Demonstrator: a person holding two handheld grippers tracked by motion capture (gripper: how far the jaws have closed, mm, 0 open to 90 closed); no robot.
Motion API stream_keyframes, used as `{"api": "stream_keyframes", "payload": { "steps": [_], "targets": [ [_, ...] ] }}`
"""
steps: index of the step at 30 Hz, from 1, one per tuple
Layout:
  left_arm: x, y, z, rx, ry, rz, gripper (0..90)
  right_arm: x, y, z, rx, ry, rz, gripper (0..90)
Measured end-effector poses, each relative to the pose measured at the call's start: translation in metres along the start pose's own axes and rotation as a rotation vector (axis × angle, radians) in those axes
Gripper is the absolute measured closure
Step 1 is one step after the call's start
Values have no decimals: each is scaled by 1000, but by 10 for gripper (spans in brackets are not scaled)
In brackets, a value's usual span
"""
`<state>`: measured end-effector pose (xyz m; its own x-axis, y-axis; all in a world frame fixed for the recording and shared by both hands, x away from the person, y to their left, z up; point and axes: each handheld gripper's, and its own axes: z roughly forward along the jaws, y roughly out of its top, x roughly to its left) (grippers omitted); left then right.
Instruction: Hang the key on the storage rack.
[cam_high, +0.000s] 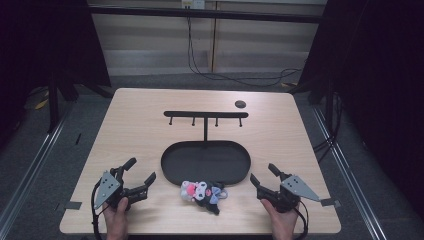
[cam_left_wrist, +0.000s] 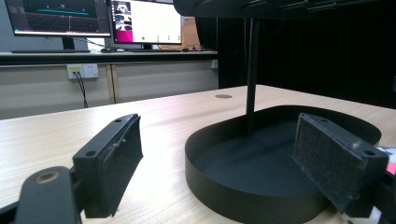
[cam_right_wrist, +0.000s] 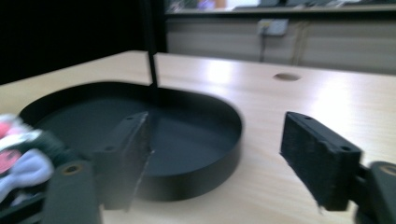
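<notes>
Likely light, soft and squashy, best pinched across the plump middle: plush toy (cam_high: 202, 191) lying just in front of the black oval tray (cam_high: 172, 170), midway between left gripper (cam_high: 139, 175) and right gripper (cam_high: 263, 175), both with jaws apart and empty.

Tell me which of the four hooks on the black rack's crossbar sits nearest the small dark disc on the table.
The hook at the crossbar's right end, seen from the high view. It hangs just below the small dark disc; the other three are spaced off to its left.
</notes>
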<state>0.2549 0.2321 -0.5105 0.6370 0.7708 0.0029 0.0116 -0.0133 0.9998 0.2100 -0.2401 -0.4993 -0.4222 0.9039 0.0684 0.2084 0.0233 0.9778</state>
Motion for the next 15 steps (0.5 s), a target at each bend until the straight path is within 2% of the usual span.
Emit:
{"api": "stream_keyframes", "payload": {
  "steps": [3,4,5,7,8,10,11,12,13,15],
  "targets": [
    [0,0,0,1,-1,-2,152,4,0,5,64,50,-6,269],
    [0,0,0,1,-1,-2,153,4,0,5,64,50,-6,269],
    [0,0,0,0,0,0,153,9,3,8,102,69,-12,271],
    [0,0,0,0,0,0,153,11,4,9,106,77,-23,270],
    [0,0,0,1,-1,-2,153,14,8,12,135,103,-35,258],
    [0,0,0,1,-1,-1,152,16,10,14,151,114,-42,253],
    [0,0,0,1,-1,-1,153,20,15,17,169,133,-64,277],
    [0,0,0,1,-1,-1,153,20,15,17,169,133,-64,277],
    [0,0,0,1,-1,-2,153,23,20,20,188,161,-76,308],
    [0,0,0,1,-1,-1,153,24,22,22,198,178,-89,323]
  ]
}}
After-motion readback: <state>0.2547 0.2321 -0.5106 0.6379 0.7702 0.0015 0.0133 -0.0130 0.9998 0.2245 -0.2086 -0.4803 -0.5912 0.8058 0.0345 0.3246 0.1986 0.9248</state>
